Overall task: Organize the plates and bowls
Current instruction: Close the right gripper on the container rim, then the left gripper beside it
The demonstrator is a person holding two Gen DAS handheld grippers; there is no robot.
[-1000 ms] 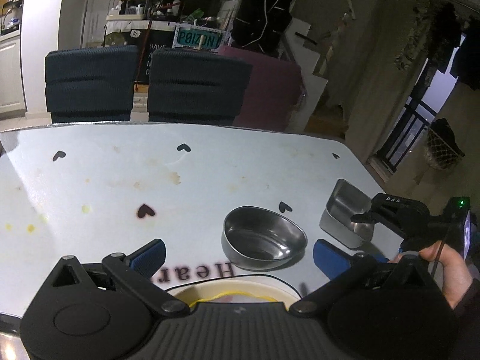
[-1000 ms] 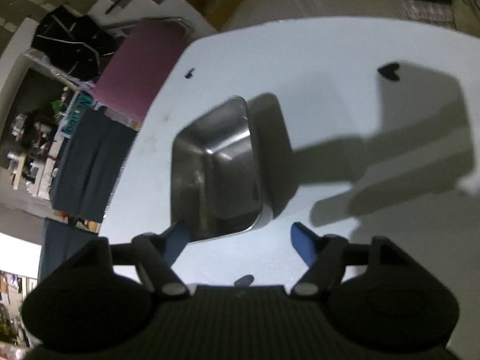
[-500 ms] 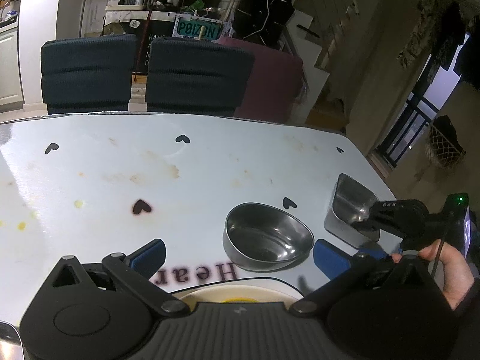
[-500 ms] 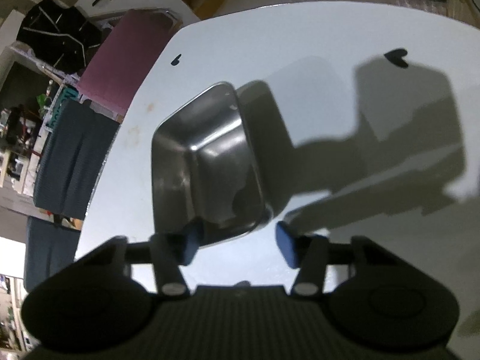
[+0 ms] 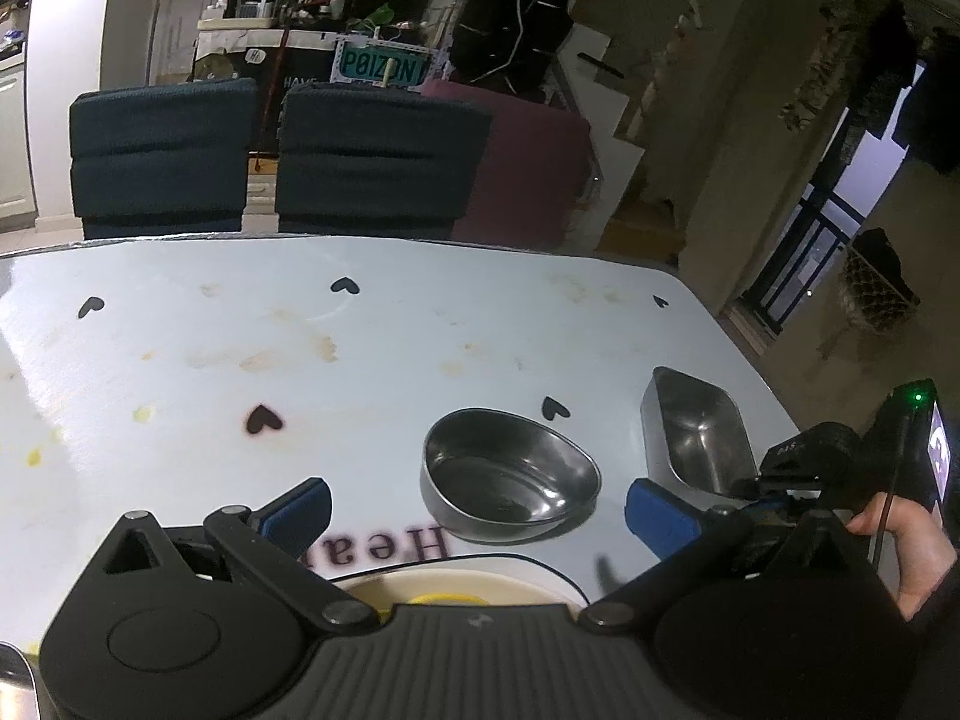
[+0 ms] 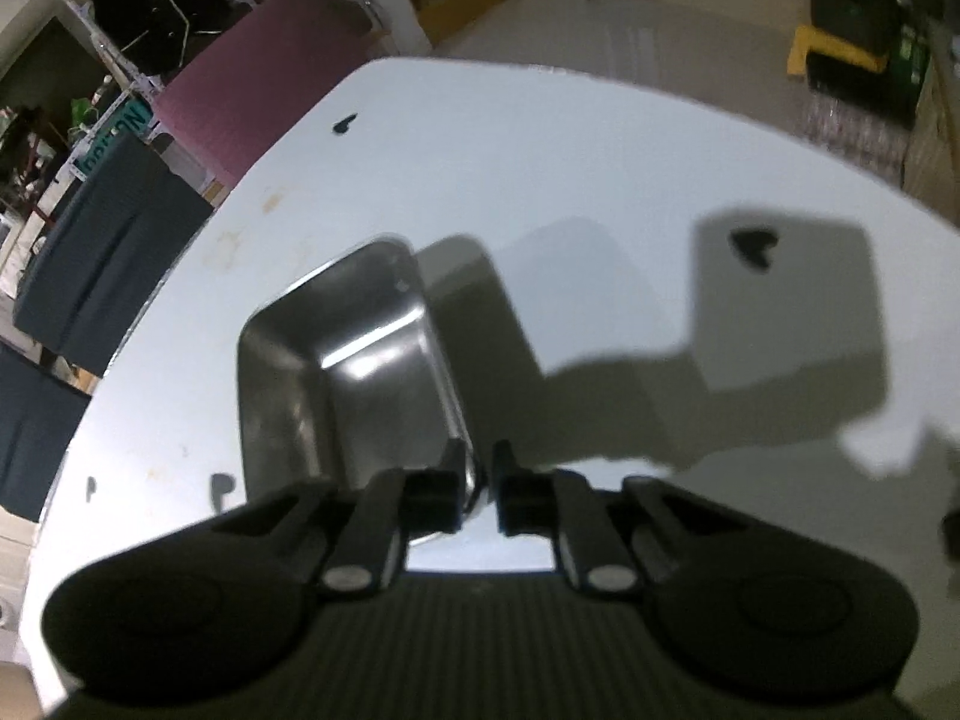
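Observation:
A rectangular steel dish [image 5: 696,438] [image 6: 336,372] rests near the right edge of the pale table [image 5: 240,360]. My right gripper [image 6: 477,468] [image 5: 741,486] is at its near corner. Its jaws are closing, with the dish's thin wall between the pads, which look pressed on it. A round steel bowl [image 5: 510,474] stands just left of the dish, empty. My left gripper [image 5: 477,513] hangs open in front of that bowl, nothing between its blue pads. Below it lies a cream plate [image 5: 384,585] with something yellow on it, mostly hidden by the gripper body.
Two dark blue chairs [image 5: 162,156] [image 5: 378,162] and a pink one [image 5: 522,168] line the table's far side. A person's hand [image 5: 912,546] holds the right gripper. A steel rim [image 5: 12,684] shows at the bottom left corner. Stains and printed hearts mark the tabletop.
The right gripper's jaws came together from wide open onto the dish's near wall, and the gripper rolled and shifted along the dish. The left gripper stayed put.

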